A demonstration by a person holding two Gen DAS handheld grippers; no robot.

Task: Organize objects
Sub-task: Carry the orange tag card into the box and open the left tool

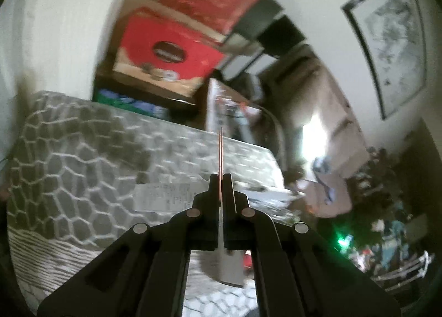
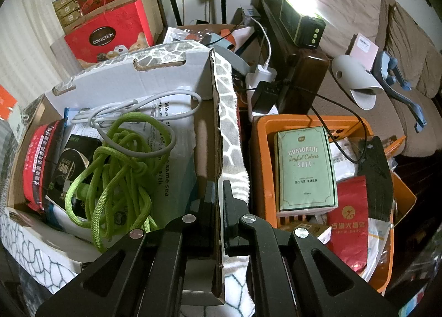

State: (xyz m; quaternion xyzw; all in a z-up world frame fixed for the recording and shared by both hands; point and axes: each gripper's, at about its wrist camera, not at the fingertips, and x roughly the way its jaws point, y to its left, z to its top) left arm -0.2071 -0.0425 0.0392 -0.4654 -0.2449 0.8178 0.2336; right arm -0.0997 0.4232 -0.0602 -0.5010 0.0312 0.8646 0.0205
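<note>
Right wrist: fingers (image 2: 218,187) clamp cardboard box (image 2: 212,129) wall, green rope (image 2: 116,168) inside.

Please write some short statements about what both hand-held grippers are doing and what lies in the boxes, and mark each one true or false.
1. The right hand-held gripper is clamped on the side wall of the cardboard box. True.
2. A green rope lies inside that box. True.
3. The left hand-held gripper is open and holds nothing. False: it is shut on a thin flat card, seen edge-on.
4. The pale green tissue pack lies in the cardboard box. False: it lies in the orange basket.
5. A white cable lies in the cardboard box. True.
</note>
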